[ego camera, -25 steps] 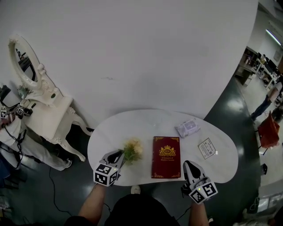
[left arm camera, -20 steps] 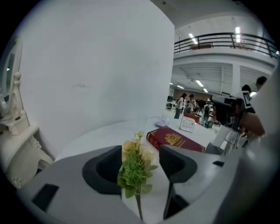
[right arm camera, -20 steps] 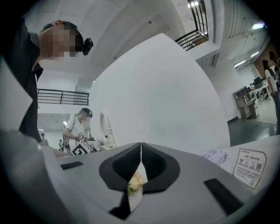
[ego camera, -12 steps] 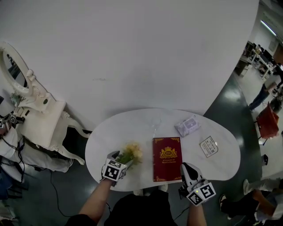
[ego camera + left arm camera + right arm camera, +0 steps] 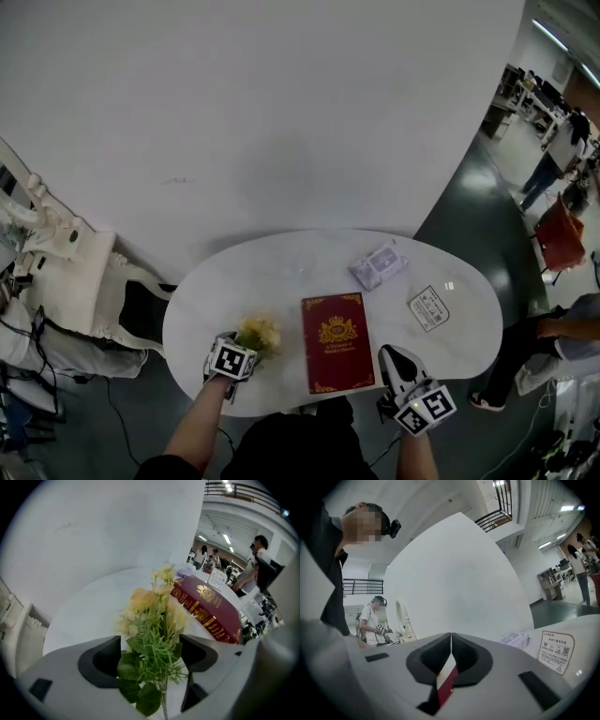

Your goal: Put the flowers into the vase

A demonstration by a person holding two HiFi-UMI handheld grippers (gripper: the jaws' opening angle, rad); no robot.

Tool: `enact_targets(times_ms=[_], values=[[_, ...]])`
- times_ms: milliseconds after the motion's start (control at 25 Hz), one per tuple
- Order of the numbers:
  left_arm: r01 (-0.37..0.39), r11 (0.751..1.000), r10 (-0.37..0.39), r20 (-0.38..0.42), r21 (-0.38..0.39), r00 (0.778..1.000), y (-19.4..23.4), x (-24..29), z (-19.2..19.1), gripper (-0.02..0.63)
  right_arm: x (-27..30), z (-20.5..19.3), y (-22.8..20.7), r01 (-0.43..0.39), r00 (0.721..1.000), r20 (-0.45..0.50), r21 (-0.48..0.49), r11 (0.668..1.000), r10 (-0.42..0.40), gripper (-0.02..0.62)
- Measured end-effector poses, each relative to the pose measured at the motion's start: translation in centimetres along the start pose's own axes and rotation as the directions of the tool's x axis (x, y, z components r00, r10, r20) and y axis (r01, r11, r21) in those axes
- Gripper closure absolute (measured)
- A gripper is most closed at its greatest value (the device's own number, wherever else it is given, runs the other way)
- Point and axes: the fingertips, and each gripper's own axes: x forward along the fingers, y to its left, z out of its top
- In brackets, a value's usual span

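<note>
From where I stand, the left gripper (image 5: 240, 347) is tipped steeply down over the bunch of artificial flowers (image 5: 259, 333), which lies on the white oval table (image 5: 281, 267) near its front left edge, just beside the red book (image 5: 335, 340). Its jaws have just been opening and now stand wide apart. In the left gripper view the green leaves and thin stem of the flowers (image 5: 154, 634) sit between them, but the pads press on nothing. The pale yellow blossoms reach out past the jaw tips toward the book.

The right gripper (image 5: 392, 356) waits at the front right edge, pointing level across the table. Its jaws are pressed together on nothing, tips meeting in the right gripper view (image 5: 451, 644).

I judge the step in hand to be the pickup of the flowers. To do it well, the jaws should settle low around the stem and leaves, not the soft blossoms, and close squarely so the bunch doesn't swivel when lifted. Keeping the tips just off the tabletop would stop them scraping.

I can see no vase in any view, only a plastic packet (image 5: 378, 265) and a printed card (image 5: 428, 307) farther right.
</note>
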Motion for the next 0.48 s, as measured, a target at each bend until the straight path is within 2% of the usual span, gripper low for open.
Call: enact_targets(times_ms=[480], values=[[0.009,1.0,-0.01,-0.103,-0.01,0.995,0.4,2.9,-0.3,0.227,0.8,-1.1,-3.8,0.003,0.997,-0.073,0.045,0.999,0.0,0.571]])
